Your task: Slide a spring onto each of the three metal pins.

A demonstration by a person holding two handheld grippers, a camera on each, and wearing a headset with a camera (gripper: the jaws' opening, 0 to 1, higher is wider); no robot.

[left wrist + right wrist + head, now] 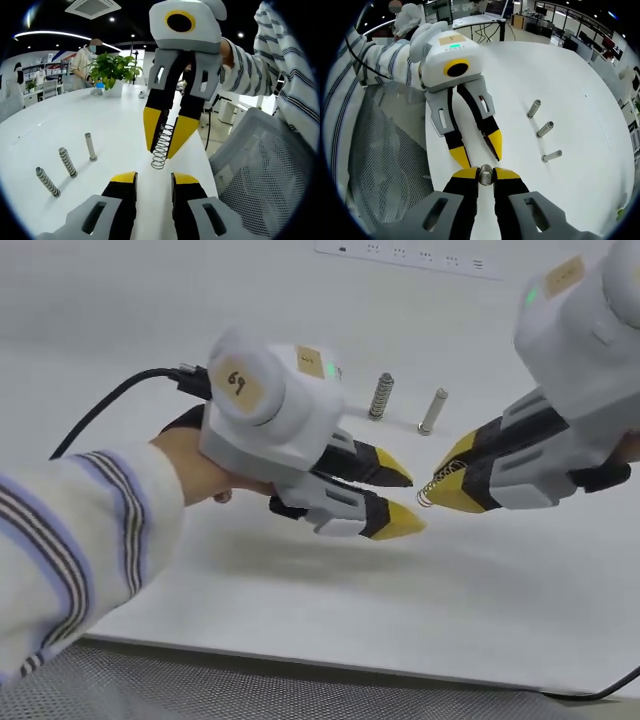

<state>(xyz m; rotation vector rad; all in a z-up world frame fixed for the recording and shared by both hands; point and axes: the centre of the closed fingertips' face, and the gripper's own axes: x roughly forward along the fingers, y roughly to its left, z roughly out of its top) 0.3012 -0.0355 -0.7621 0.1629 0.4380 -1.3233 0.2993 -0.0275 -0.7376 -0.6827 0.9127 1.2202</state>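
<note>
Right gripper view is showing your right gripper (486, 174) pinching the spring (485, 176) between its fingers, the left gripper (480, 156) hovering opposite with fingers narrowly apart and empty, and that shallow grip is risking the spring tilting and jamming on the bare pin (551, 156) ahead and rightward.

Bright, even light from ceiling lamps (111, 19) washes the white worktop (400, 580) (shadows soft and faint). Both gripper views bend strongly toward their edges, and the near sleeve (60, 540) is blurred.
</note>
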